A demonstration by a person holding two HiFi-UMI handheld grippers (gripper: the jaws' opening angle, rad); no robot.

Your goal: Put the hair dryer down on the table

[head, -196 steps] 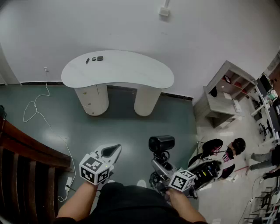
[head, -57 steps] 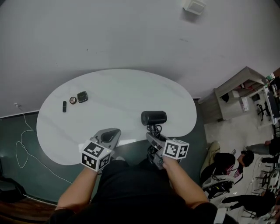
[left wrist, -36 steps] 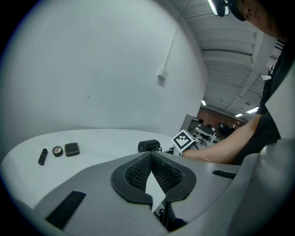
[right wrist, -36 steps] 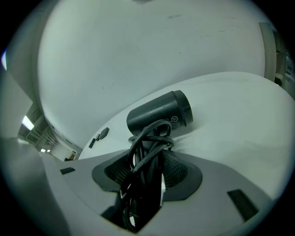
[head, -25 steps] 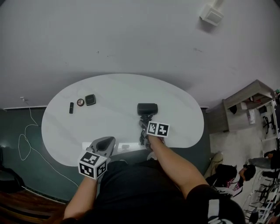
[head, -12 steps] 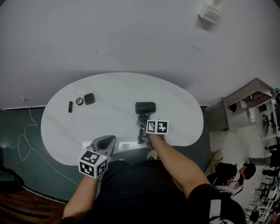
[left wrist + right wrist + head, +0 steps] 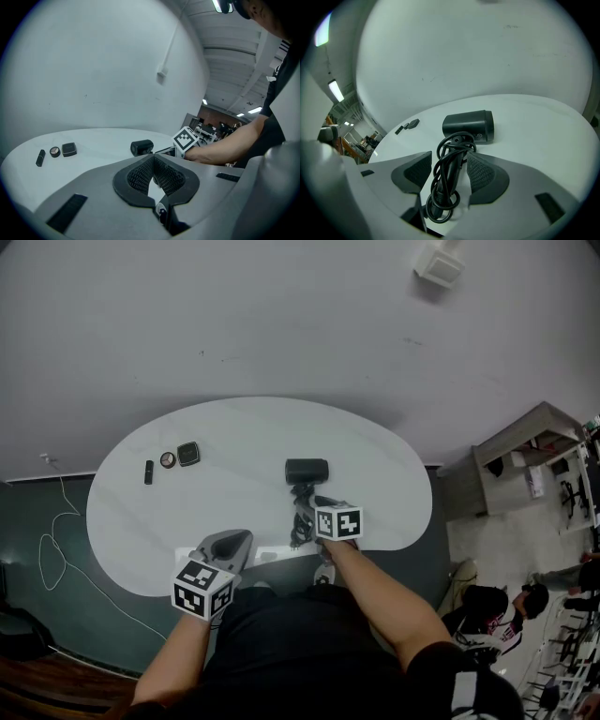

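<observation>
The right gripper [image 7: 450, 172], jaws just opened off the hair dryer [image 7: 468, 125] handle lying between them on the table [image 7: 543, 136], risks snagging the looped cord [image 7: 440, 206] on withdrawal and dragging the dryer.

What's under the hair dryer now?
The white table; the hair dryer lies on it, its underside hidden. The right gripper has just opened its jaws around the cord-wrapped handle.
</observation>
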